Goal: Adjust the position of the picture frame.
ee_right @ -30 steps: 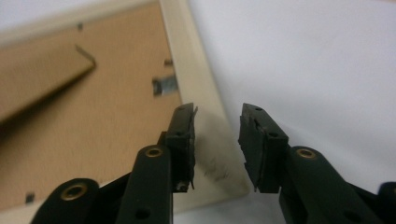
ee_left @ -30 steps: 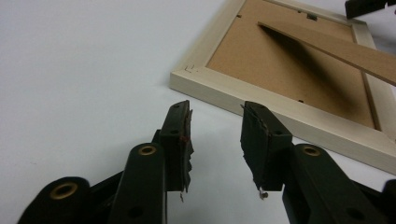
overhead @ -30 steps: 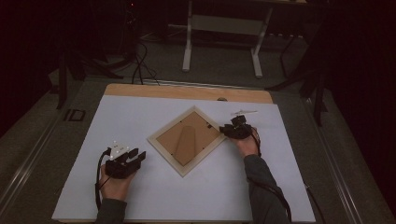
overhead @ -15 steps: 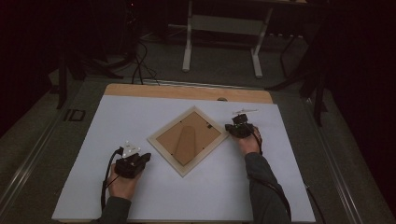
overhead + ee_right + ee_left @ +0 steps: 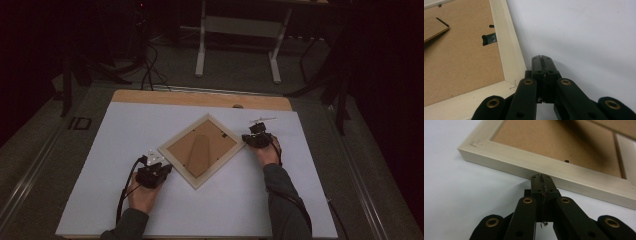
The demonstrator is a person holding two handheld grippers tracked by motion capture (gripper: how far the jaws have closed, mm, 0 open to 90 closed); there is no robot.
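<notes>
Two grippers bracket one picture frame (image 5: pixel 201 150), and from the high view it lies face-down, turned like a diamond, near the middle of the white table sheet (image 5: pixel 310 200); the left gripper (image 5: pixel 162 169) sits at the frame's seven o'clock edge, the right gripper (image 5: pixel 249 139) just off its three o'clock corner; the cardboard easel stand (image 5: pixel 200 152) lies flat on the backing. Over to the left gripper view: the left gripper (image 5: pixel 541 178) has its jaws clenched on nothing, tips at or just short of the pale wooden side wall of the frame (image 5: pixel 524 165), which runs across from ten o'clock to four o'clock; contact itself I cannot call. Now the right gripper view: the right gripper (image 5: pixel 542 59) is likewise pressed closed and empty, resting on the sheet just beside the frame's corner (image 5: pixel 511 75), the frame spreading away toward nine and ten o'clock, a small metal tab (image 5: pixel 489 39) visible on the backing. The danger, as I judge it: with both claws closed, a nudge from one side alone could spin or skid the frame across the smooth sheet rather than square it up; an uneven push could also ride a jaw tip up over the low rim.
</notes>
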